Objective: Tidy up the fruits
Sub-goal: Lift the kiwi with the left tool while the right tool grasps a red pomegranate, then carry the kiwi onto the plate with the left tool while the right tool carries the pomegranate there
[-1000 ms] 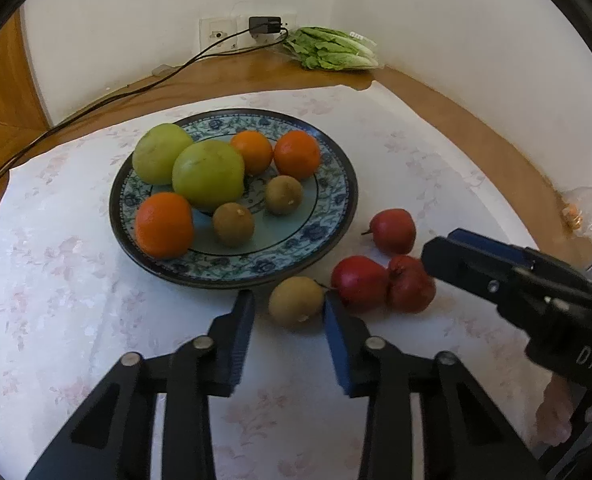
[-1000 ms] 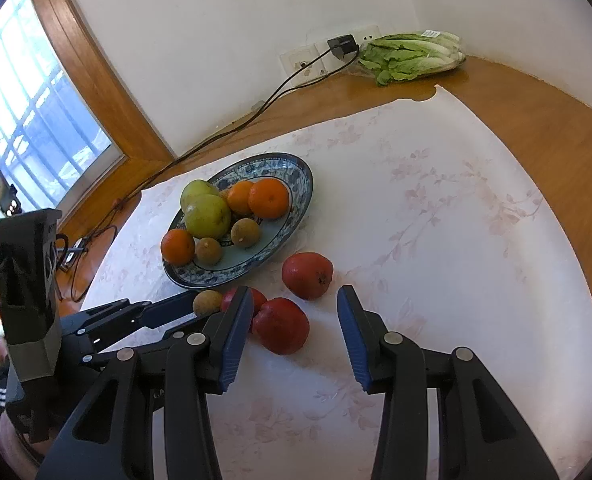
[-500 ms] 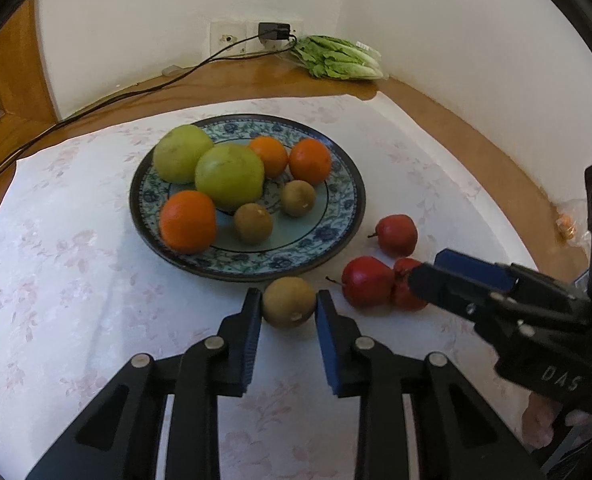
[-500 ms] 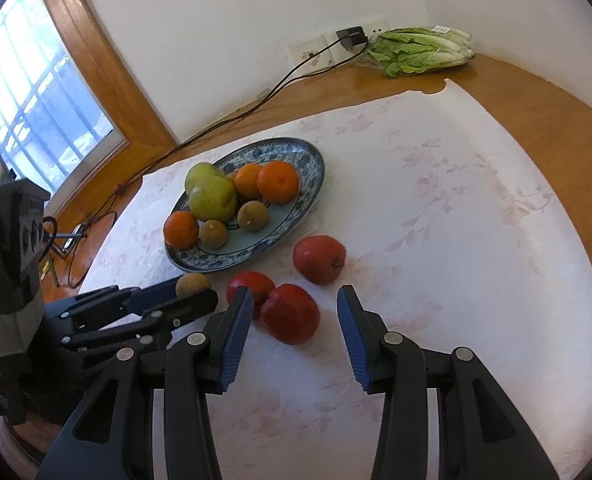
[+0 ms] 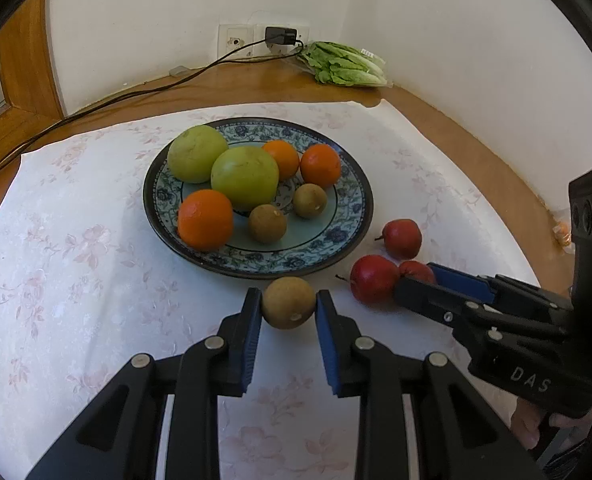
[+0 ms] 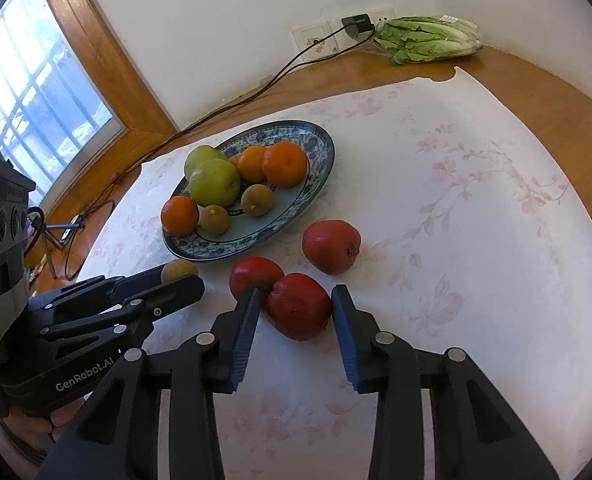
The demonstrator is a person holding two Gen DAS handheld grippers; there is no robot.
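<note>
Floral tablecloth (image 5: 76,280), "DAS" right gripper (image 5: 416,284), "GenRobot.AI" left gripper (image 6: 176,280)

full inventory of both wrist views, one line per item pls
plate: 1, blue floral, centre of the cloth
green fruits: 2, on the plate, touching
oranges: 3, on the plate
brown fruits on plate: 2, near its front
loose brown fruit: 1, just off the plate rim, between the left fingers
red fruits: 3, on the cloth beside the plate; two touch
tablecloth: 1, white with pink flowers
lettuce: 1, green, far corner by the wall
charger and cable: black, in the wall socket
left gripper: shut on the loose brown fruit
right gripper: open, around the nearest red fruit
</note>
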